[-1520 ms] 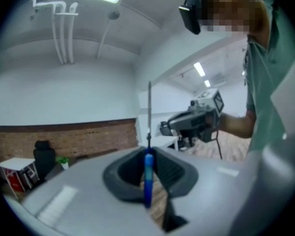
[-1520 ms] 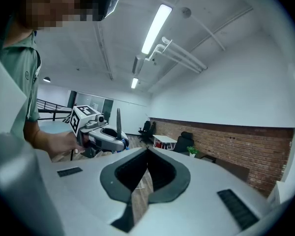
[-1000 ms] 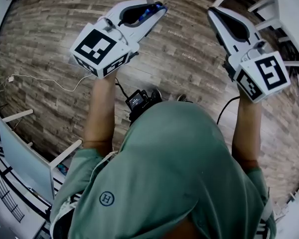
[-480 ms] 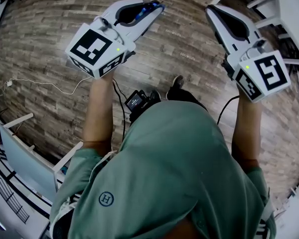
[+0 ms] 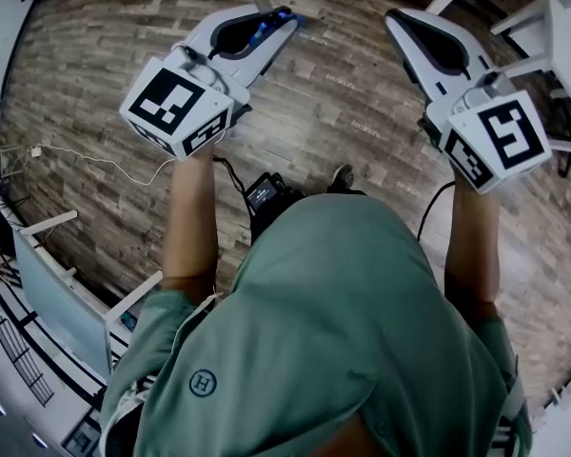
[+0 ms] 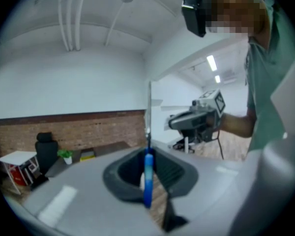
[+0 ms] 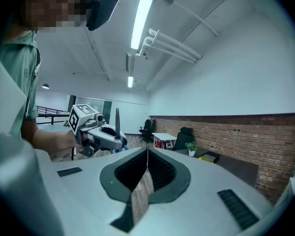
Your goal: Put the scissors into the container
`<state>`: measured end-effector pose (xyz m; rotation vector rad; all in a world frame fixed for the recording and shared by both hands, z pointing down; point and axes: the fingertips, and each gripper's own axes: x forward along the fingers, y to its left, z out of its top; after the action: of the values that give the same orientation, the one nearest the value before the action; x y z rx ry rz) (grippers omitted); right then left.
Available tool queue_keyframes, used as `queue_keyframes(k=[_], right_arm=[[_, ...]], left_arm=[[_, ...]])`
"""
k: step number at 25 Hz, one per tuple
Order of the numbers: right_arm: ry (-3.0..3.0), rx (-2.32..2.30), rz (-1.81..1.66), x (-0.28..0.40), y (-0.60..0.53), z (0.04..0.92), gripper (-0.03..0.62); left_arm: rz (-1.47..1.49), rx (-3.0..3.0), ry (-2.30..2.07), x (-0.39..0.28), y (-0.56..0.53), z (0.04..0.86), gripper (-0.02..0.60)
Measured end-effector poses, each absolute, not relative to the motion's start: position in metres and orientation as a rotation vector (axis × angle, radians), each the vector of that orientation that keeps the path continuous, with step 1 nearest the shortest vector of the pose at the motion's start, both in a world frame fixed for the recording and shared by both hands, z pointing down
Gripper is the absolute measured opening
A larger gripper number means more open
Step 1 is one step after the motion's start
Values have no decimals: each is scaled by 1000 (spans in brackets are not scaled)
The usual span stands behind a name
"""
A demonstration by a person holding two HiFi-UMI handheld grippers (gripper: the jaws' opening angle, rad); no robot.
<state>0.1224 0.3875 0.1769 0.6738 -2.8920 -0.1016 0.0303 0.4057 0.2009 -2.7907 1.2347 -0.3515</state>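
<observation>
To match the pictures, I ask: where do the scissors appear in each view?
Head view: scissors top, left of centre, held by the left gripper.
Left gripper view: scissors centre, blade upright.
Right gripper view: scissors left of centre, blade upright.
Shared landmark: wooden floor.

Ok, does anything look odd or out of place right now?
Only the scissors: the left claw grips them at their blue end, with the blades sticking straight up past the jaws. The right claw is shut with nothing in it.
</observation>
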Motion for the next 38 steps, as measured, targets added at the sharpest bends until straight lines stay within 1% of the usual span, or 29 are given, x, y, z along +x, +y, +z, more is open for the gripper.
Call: queue_keyframes(k=[7, 12, 30, 38], right_arm=[[-2927, 648, -89, 135, 347, 175, 8], [-2930, 662, -95, 127, 324, 174, 8], [-2821, 852, -173, 31, 210, 158, 8], [-2812, 833, -153, 23, 164, 166, 8]], left_arm=[[-402, -2770, 1256, 44, 368, 199, 37], [-415, -2772, 1234, 40, 346, 199, 37], [-285, -2825, 1062, -59, 226, 193, 37], [-291, -2844, 1084, -70, 178, 201, 37]])
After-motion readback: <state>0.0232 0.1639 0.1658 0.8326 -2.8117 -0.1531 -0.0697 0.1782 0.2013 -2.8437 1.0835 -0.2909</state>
